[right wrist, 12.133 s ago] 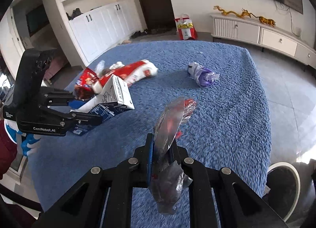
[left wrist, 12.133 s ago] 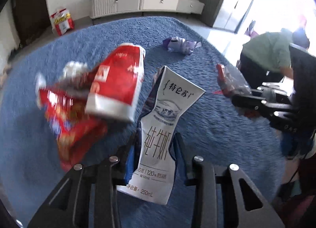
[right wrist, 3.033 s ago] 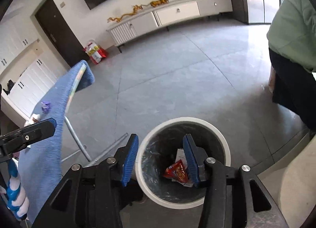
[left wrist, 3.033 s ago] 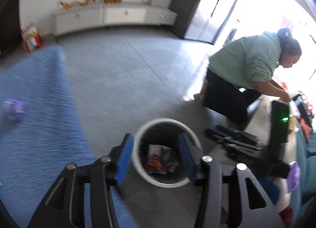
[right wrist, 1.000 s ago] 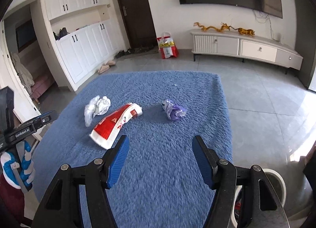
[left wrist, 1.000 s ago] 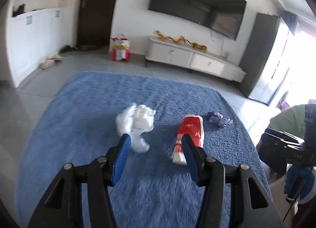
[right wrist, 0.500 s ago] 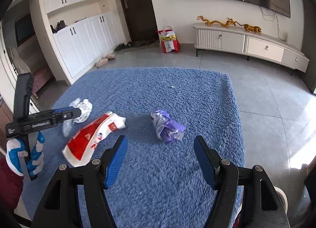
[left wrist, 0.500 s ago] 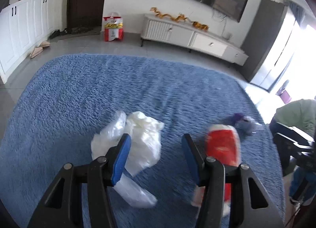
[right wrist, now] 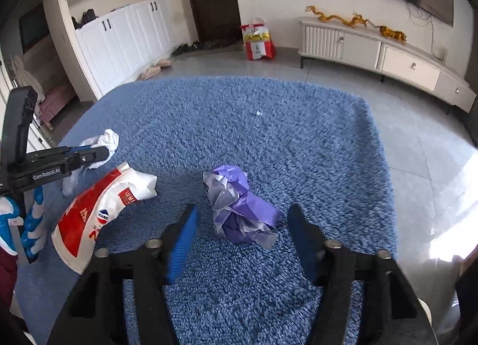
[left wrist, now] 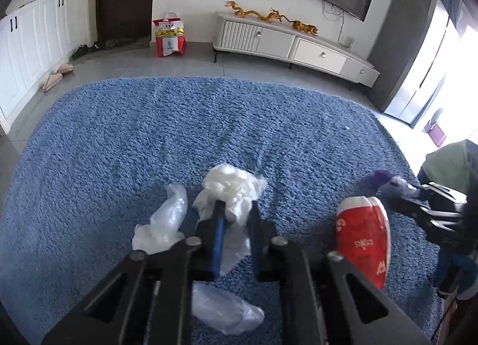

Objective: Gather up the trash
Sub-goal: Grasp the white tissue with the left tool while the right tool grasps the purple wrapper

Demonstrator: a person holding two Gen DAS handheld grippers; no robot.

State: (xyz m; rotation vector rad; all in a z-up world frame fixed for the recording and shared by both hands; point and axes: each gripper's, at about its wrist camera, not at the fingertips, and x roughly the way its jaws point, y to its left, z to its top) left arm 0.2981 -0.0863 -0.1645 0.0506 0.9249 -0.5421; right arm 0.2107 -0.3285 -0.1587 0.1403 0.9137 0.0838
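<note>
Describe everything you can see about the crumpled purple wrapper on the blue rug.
The purple wrapper is a crumpled wad of thin plastic film, lilac with clear, silvery folds. It lies loose on the blue rug, to the right of the red and white bag. It sits between the fingers of the right gripper, whose jaws have just been closing; neither pad touches it yet.

Crumpled bag point(left wrist: 231, 185) on rug point(left wrist: 209, 123), between left gripper point(left wrist: 236, 210) fingers. Snack bag point(left wrist: 363, 234) lies right of it; wrapper point(right wrist: 239, 210) further right, between right gripper point(right wrist: 242, 225) fingers. TV cabinet point(left wrist: 295, 43) behind rug.
</note>
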